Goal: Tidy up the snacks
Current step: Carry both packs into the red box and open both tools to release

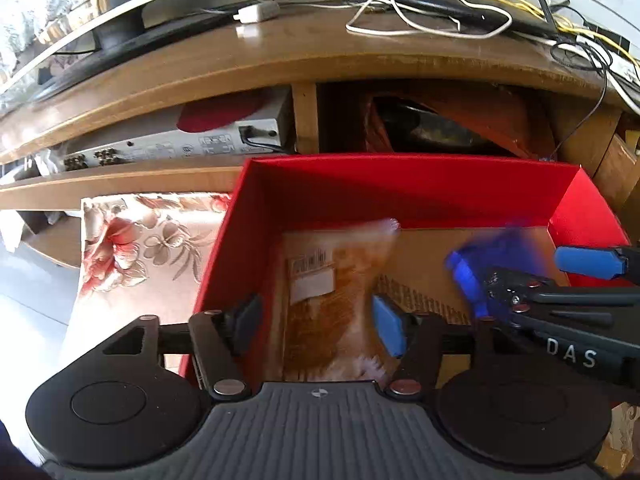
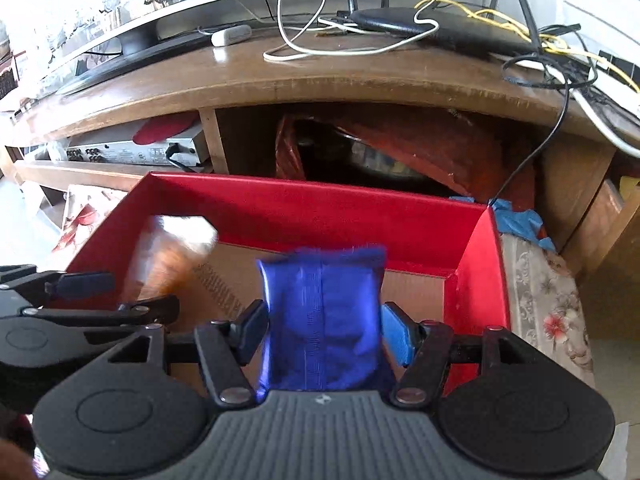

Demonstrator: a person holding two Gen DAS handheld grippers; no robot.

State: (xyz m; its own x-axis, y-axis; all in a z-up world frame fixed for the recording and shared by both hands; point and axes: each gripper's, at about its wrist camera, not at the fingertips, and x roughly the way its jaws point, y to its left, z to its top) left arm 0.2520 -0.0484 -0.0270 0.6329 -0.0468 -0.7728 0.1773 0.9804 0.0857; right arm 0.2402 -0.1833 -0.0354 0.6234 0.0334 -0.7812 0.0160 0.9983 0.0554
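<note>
- Two snack packets were over the red box (image 1: 400, 184): an orange-brown packet (image 1: 332, 300) on its left side and a blue packet (image 2: 324, 320) further right.
- The orange-brown packet was blurred, with a white label and a barcode facing up; it lay between the left gripper (image 1: 316, 330)'s spread fingers, and the pads did not press on it.
- In the right wrist view the same packet showed as a smear above the box's cardboard floor, at the left wall.
- The blue packet stood upright between the right gripper (image 2: 324, 330)'s fingers, pinched from both sides by the dark pad and the blue pad (image 2: 394, 332).
- In the left wrist view that packet appeared as a blue blur near the box's right wall, with the right gripper's black frame just beside it.
- The box's brown cardboard bottom carried a strip of printed marks, and its walls were red inside.
- The box rested on a flowered cloth (image 1: 132, 248), which showed to the left of it and, in the right wrist view, to the right as well.
- Behind the box stood a wooden TV cabinet (image 1: 280, 60); its open compartment held a reddish bag (image 2: 420, 152), and a silver player (image 1: 180, 144) sat on the shelf to the left.
- On the cabinet's top lay a black router (image 2: 420, 24) amid white, yellow and black cables, with a white adapter (image 1: 256, 12) near a screen's base.
</note>
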